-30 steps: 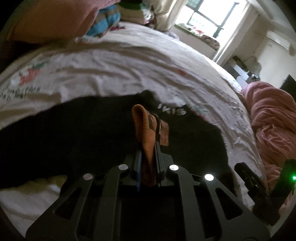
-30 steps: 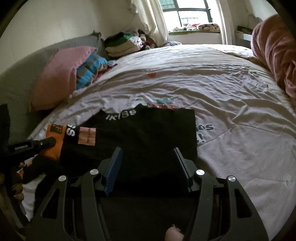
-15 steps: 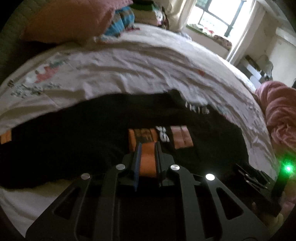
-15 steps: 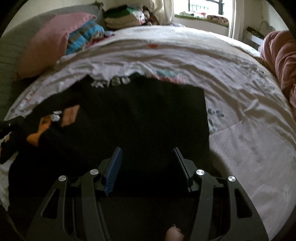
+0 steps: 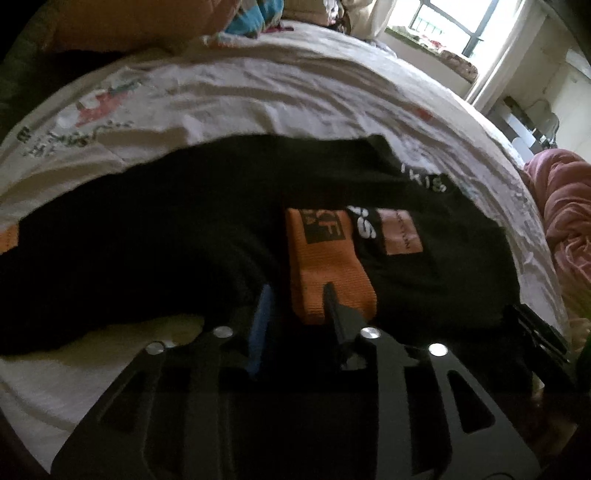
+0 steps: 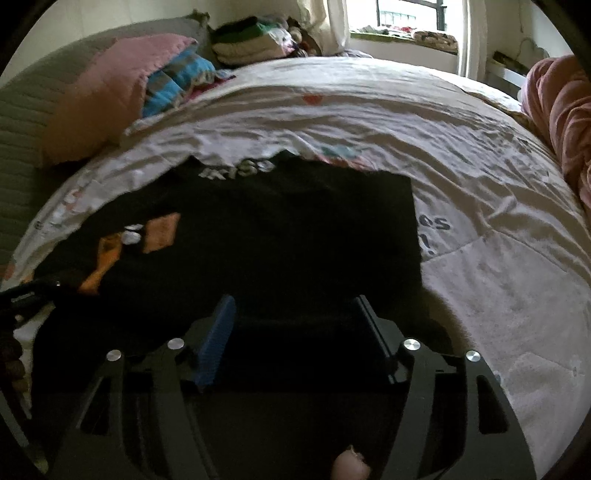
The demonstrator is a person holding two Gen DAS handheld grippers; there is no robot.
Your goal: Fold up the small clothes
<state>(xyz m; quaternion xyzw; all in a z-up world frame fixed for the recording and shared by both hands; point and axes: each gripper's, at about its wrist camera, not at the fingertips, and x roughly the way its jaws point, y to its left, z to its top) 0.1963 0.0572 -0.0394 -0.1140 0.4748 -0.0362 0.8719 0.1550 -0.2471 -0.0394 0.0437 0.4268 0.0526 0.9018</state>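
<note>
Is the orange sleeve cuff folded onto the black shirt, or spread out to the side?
Folded in. The orange cuff lies on top of the black shirt, inside its outline.

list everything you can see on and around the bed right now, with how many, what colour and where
shirt: one, black, flat on near bed
cuff: one, orange, folded onto shirt
bedsheet: one, white, printed, covering bed
pillow: one, pink, far left
clothes pile: one, mixed colours, far end
blanket: one, pink, right edge
window: one, bright, far wall
left tongs: just opening, cuff between, not pinched
right tongs: just widened, over shirt's near edge
finger: one, bottom edge
</note>
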